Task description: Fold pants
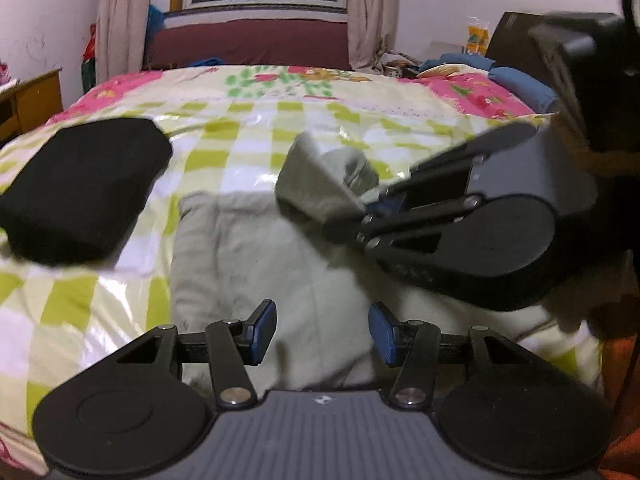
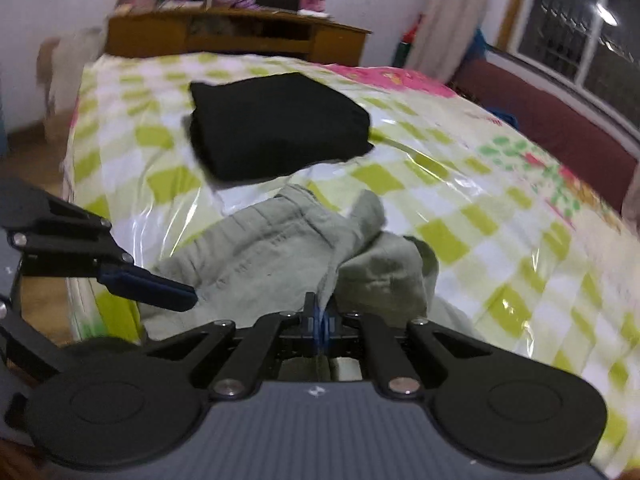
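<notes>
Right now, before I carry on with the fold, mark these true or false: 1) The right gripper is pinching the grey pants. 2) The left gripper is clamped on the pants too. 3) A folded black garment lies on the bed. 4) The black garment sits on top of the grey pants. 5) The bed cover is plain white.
1) True: the right gripper is shut on a fold of the grey pants.
2) False: the left gripper stands open above the pants, with nothing pinched.
3) True: the black garment lies folded on the bed.
4) False: it lies apart from the pants, on the bed cover.
5) False: the cover is green and white check with pink flowers.
</notes>
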The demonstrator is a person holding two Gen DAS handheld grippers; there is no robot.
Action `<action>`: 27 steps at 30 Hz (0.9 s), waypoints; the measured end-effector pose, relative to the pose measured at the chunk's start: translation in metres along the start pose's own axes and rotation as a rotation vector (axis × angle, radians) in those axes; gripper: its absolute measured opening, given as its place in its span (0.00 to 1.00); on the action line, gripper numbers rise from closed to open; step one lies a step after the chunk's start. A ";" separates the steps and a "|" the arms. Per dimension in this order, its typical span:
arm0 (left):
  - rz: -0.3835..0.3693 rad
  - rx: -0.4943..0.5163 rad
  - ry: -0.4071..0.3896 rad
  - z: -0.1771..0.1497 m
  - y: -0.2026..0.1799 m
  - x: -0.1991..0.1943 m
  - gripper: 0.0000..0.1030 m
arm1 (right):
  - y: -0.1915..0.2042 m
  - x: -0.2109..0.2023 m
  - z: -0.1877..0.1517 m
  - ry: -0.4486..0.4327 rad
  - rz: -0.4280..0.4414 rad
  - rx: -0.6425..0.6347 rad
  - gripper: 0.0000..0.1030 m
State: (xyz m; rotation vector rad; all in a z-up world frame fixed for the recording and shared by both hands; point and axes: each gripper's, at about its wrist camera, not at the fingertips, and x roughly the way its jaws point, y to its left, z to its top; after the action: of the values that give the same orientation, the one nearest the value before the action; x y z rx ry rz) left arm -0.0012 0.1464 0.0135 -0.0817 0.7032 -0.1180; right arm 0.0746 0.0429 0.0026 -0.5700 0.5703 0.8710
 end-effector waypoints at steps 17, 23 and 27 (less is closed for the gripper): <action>0.052 -0.097 0.036 -0.034 0.034 -0.017 0.63 | 0.069 0.030 0.014 -0.024 0.018 -0.434 0.07; 0.049 -0.120 0.038 -0.032 0.040 -0.028 0.63 | 0.057 0.023 0.016 -0.021 0.080 -0.368 0.12; 0.074 -0.122 -0.008 -0.023 0.049 -0.040 0.63 | 0.031 0.002 0.018 -0.026 0.081 -0.258 0.23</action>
State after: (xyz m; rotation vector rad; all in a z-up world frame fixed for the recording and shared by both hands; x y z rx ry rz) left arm -0.0427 0.1993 0.0163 -0.1722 0.7042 -0.0038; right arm 0.0548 0.0722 0.0071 -0.7719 0.4628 1.0358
